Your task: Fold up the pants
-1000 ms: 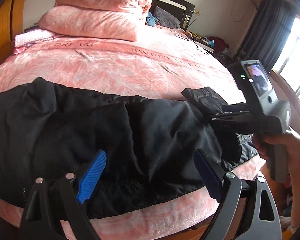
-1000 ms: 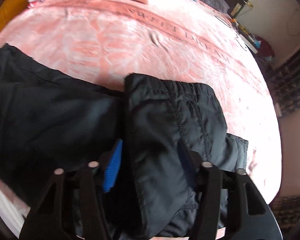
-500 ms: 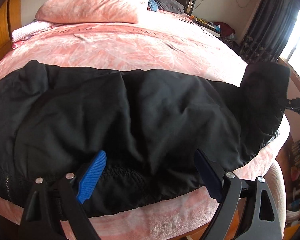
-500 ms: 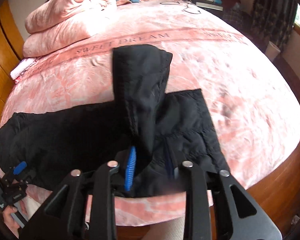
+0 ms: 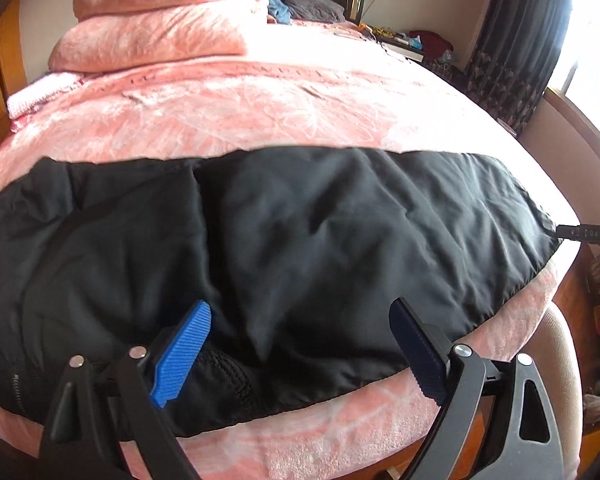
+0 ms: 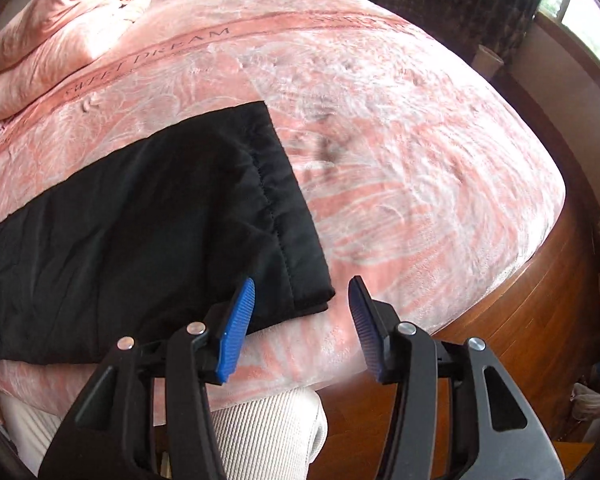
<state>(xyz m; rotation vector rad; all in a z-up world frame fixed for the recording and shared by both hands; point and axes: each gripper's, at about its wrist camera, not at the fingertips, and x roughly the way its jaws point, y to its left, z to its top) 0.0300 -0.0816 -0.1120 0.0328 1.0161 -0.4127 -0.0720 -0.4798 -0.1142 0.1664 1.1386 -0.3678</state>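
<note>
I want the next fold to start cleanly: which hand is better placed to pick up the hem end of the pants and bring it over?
Right. The right gripper, jaws just opened and empty, hangs at the hem corner of the pants. The left gripper, open, sits over the other end, probably too far away.

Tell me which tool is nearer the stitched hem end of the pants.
Right. The right tool hangs open just off the hem corner; the left tool hangs open over the pants' other end.
</note>
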